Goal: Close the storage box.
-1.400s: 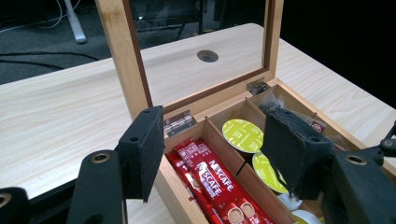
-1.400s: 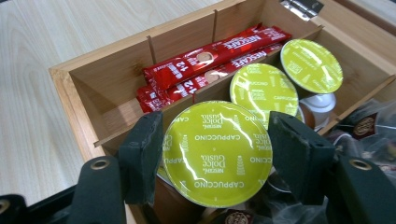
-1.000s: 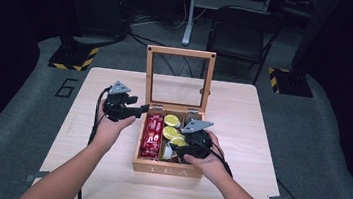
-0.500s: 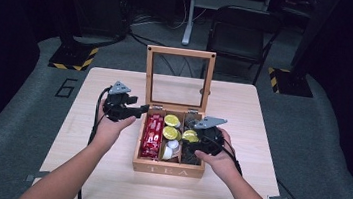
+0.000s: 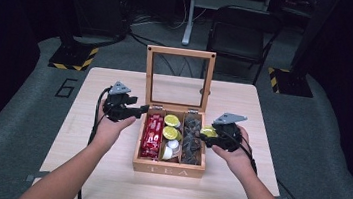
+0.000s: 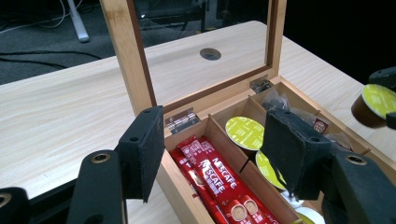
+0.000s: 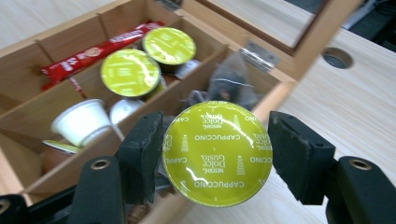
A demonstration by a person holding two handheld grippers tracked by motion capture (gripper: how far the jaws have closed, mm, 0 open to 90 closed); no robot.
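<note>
High view: a green-lidded cappuccino coffee capsule (image 5: 208, 132) is held between the pads of the right gripper (image 5: 210, 135), lifted clear of the open wooden tea box (image 5: 168, 169) and carried over its right wall. In the right gripper view the capsule (image 7: 218, 153) is seen gripped by its sides, the foil lid facing the camera, with the box's compartments lying beyond the fingertips. The left gripper (image 5: 135, 110) is held at the box's left rear corner, its jaws half apart and nothing between them; in the left gripper view its fingers (image 6: 143, 151) straddle the hinge side of the upright glass lid (image 6: 126, 51). Judged from the pictures, one capsule has been taken out and is yet to be set down; two more green capsules (image 5: 171, 126) and white capsules (image 5: 169, 149) remain in the middle compartment. Red instant-coffee sachets (image 5: 152, 133) fill the compartment nearest the left fingers, dark tea-bag packets (image 5: 192, 137) the one below the right fingers. The bare wooden table (image 5: 244, 107) to the right is unobstructed.
</note>
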